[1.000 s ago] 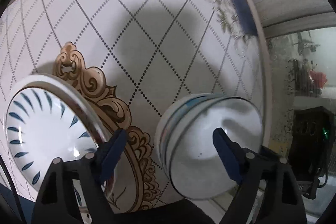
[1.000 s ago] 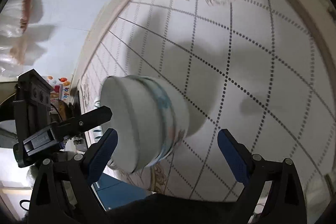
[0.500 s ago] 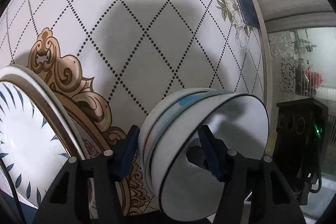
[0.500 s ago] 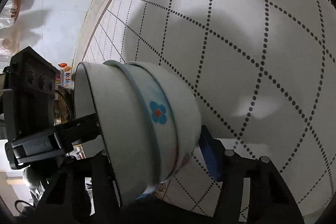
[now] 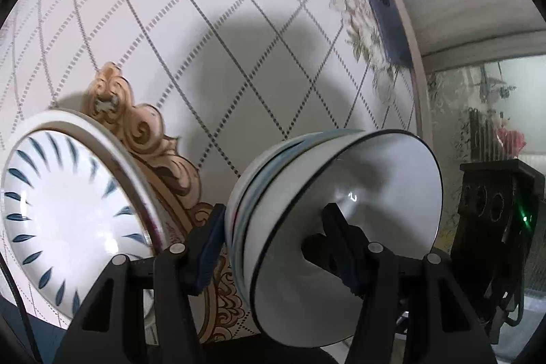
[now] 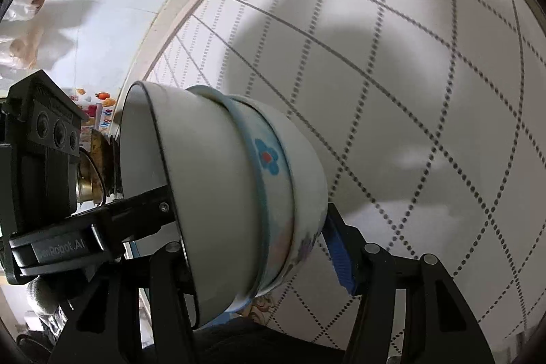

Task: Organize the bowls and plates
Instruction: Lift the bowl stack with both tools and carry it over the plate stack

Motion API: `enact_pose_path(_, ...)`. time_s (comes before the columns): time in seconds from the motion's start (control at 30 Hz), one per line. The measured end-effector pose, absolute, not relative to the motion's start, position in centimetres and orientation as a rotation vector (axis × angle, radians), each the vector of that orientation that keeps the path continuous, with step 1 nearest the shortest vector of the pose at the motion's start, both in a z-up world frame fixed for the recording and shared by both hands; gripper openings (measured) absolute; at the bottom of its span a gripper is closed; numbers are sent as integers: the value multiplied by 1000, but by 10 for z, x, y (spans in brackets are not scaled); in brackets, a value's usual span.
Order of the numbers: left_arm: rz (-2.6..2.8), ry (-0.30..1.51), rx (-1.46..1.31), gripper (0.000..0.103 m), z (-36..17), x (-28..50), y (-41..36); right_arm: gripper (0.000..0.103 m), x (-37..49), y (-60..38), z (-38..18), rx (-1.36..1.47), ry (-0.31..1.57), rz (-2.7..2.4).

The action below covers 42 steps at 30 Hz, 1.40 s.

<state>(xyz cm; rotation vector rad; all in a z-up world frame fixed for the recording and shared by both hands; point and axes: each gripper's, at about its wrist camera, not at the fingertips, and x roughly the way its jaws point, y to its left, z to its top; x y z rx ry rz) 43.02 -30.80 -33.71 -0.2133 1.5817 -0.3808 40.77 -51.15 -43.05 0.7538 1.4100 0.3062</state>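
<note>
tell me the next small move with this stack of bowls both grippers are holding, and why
Probably carry the stack of bowls toward the plate and lower it beside or onto it. Both the left gripper and the right gripper have just closed on the stack, one finger inside the rim and one outside, and the stack hangs tilted above the table, so it needs setting down level.

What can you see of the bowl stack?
The bowl stack is nested white glazed bowls, ceramic by the look; at least two, the exact count unclear. The inner bowl has a thin dark rim line; the one around it carries a blue band with a blue flower, red at its centre. The stack is tipped on its side above the table, its mouth toward the left gripper's body. Both grippers clamp its wall, one finger inside, one outside: left gripper and right gripper.
</note>
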Motion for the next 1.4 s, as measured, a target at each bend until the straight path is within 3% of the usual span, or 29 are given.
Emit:
enact_pose_path(0.43, -202, 1456, -360, 55, -295, 428, -216, 61, 453, -439, -385, 595, 1419, 521)
enact_pose_path(0.83, -7, 1427, -529, 55, -315, 398, -118, 61, 471, -330, -398, 466, 1486, 744)
enact_pose_path(1.4, -1, 1427, -535, 55, -335, 396, -102, 61, 473, -281, -430, 392, 1539, 722)
